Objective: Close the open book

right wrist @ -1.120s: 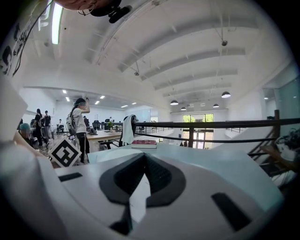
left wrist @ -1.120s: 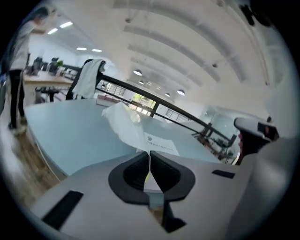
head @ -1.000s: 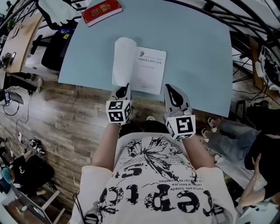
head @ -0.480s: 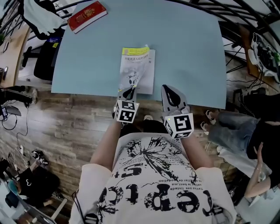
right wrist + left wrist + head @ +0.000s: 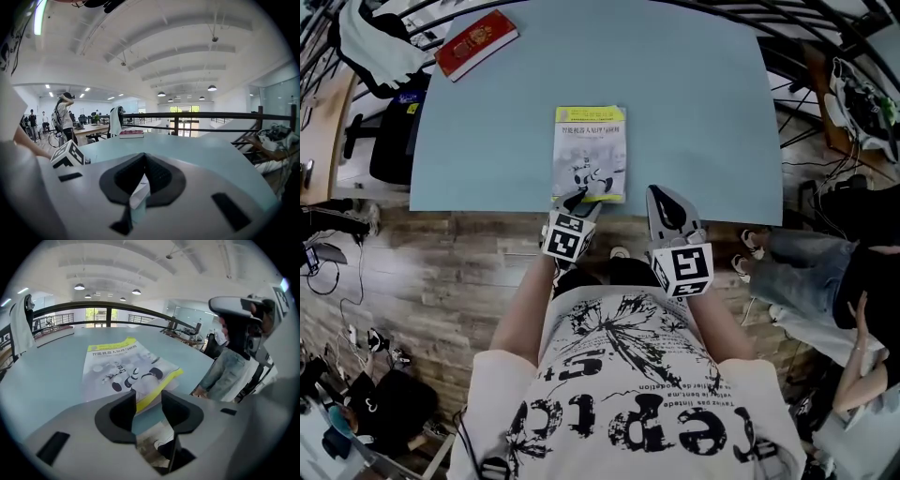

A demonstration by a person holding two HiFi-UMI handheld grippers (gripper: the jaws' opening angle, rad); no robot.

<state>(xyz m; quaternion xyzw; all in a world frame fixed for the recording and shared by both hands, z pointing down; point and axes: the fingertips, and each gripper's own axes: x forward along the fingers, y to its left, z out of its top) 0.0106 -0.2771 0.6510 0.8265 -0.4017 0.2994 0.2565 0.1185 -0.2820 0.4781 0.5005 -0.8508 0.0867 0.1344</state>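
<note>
The book (image 5: 590, 153) lies closed on the pale blue table (image 5: 703, 112), its yellow-and-white cover with a robot picture facing up. My left gripper (image 5: 577, 200) sits at the book's near edge, and its jaws are opening. In the left gripper view the book's (image 5: 122, 369) yellow near corner shows just beyond the left gripper (image 5: 148, 397); the pads stand apart and press on nothing. My right gripper (image 5: 667, 199) hovers at the table's near edge, right of the book and clear of it. In its own view the right gripper (image 5: 144, 161) is shut with nothing held.
A red book (image 5: 476, 43) lies at the table's far left corner, also the red book (image 5: 131, 133) in the right gripper view. A white cloth (image 5: 370, 37) hangs over a chair beyond it. A person in jeans (image 5: 797, 272) stands right of the table. A railing runs behind the table.
The raised leaf came down and the book now lies shut with its cover up. My left gripper followed it down to the near edge and its jaws have parted. The right gripper barely moved.
</note>
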